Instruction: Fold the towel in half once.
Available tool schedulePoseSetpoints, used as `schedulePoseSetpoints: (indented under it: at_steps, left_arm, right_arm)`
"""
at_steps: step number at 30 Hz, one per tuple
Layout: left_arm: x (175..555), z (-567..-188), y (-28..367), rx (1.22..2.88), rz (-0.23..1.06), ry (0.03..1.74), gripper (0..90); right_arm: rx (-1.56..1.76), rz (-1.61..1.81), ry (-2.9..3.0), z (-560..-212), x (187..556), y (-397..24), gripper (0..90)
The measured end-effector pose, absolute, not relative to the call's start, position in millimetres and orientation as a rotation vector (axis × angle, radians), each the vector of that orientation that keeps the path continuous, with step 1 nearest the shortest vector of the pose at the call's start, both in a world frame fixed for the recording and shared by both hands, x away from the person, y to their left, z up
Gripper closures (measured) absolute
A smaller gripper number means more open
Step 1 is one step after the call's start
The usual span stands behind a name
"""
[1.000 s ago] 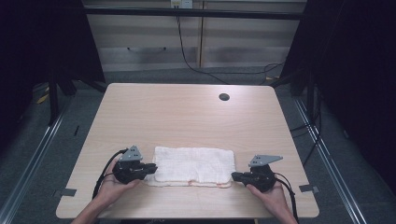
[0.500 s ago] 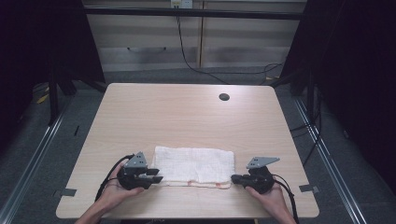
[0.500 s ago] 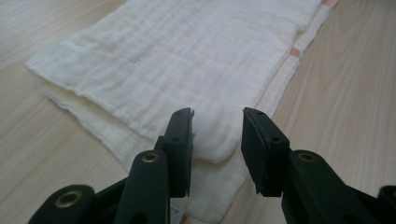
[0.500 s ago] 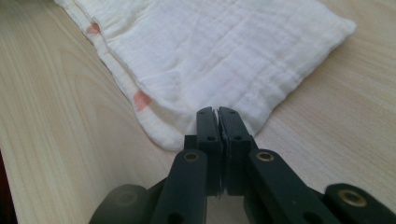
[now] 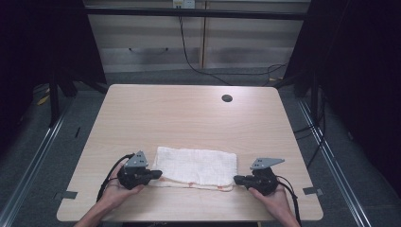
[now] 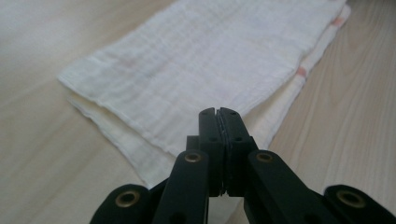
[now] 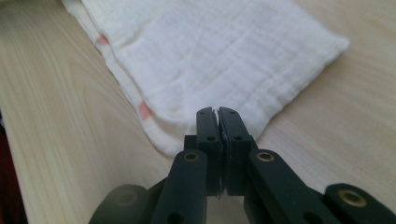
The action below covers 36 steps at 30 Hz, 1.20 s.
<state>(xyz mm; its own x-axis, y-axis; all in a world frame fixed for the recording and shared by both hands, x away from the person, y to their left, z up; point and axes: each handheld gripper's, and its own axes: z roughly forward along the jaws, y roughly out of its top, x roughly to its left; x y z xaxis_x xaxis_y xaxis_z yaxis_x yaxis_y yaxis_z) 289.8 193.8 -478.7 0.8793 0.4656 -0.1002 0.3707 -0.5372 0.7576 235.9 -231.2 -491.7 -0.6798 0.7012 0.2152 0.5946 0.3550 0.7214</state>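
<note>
A white folded towel with small red marks along its front edge lies flat on the table near the front; it also shows in the left gripper view and the right gripper view. My left gripper sits at the towel's front left corner. Its jaws have just been closing and are now pressed together on the thin cloth edge. At the front right corner, my right gripper is shut on the cloth in the same way. Both grippers lie low, pointing inward at each other.
The light wooden table has a round dark cable hole at the back right. Metal rails run along the floor on both sides. Cables hang behind the table's far edge.
The left gripper has shifted a little at the towel's front left corner, and its jaws now look pressed together. The right gripper and the towel have stayed put.
</note>
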Motion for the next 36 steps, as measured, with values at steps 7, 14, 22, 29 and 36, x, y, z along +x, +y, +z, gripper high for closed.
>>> schedulePoseSetpoints:
  at_steps: [7, 14, 22, 29, 36]
  left_arm:
    - [299, -444, 201, 2.064, 0.198, 0.617, 89.2]
    - [289, -461, 213, 2.139, 0.177, 0.638, 89.1]
    - [282, -484, 216, 2.247, 0.132, 0.651, 87.2]
    - [282, -476, 220, 2.188, 0.103, 0.628, 79.6]
    - [303, -485, 206, 2.223, 0.121, 0.677, 79.1]
  right_arm:
    - [1.168, 1.333, 2.376, -471, 236, -235, 88.7]
    - [1.139, 1.334, 2.439, -476, 222, -227, 88.5]
    - [1.162, 1.226, 2.542, -495, 218, -225, 84.1]
    - [1.176, 1.29, 2.503, -488, 217, -230, 76.3]
    - [1.178, 1.32, 2.439, -477, 233, -232, 74.0]
